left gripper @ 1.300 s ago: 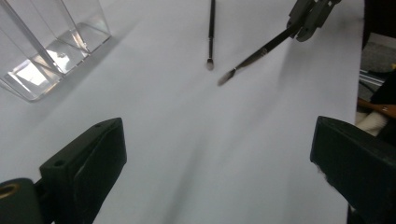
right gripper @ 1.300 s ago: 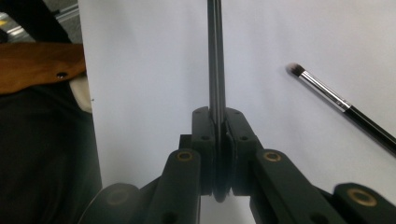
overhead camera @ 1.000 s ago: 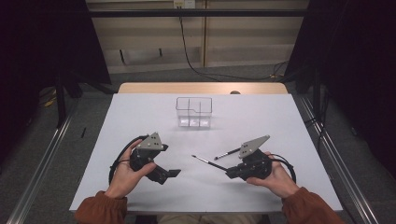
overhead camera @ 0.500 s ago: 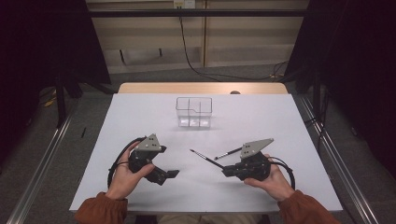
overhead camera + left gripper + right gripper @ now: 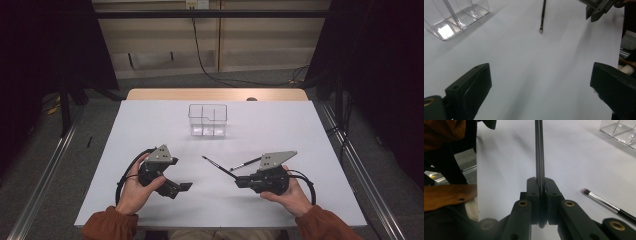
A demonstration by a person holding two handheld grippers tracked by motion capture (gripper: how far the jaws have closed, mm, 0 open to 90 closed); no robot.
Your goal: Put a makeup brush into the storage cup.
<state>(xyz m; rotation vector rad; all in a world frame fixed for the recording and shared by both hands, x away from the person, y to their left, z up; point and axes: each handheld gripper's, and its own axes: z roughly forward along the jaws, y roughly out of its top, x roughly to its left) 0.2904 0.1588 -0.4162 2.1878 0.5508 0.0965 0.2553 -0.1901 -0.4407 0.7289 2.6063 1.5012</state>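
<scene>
While both hands rest near the table's near edge in the high view, we see the right gripper point(image 5: 239, 181) pinching a thin dark brush point(image 5: 218, 167) by one end, so that the shaft sticks out beyond its jaws toward the middle of the table, clear of the surface or nearly so. We judge that this end grip leaves the free length ready to be lowered into the clear organizer point(image 5: 207, 120), which stands well ahead of both grippers. A second brush point(image 5: 245, 164) lies on the white table point(image 5: 300, 130) just beyond the right gripper, near the held one. The left gripper point(image 5: 186, 187) holds nothing and sits apart, to the left of the held brush.

Seen from the left gripper view, the left gripper's jaws stand spread wide over bare table. Ahead of them the second brush point(image 5: 542, 15) lies flat with its pale bristle tip toward us; the organizer point(image 5: 456, 15) is ahead and left, the right gripper point(image 5: 596, 11) ahead and right.

Seen from the right gripper view, the jaws are pressed together on the held brush point(image 5: 539, 152), a slim, glossy, dark handle running straight out from the pads. To the right of the jaws lies the second brush point(image 5: 606, 205), with a silver ferrule and a small dark-tipped tuft. The organizer point(image 5: 621, 131) stands far ahead and right.
</scene>
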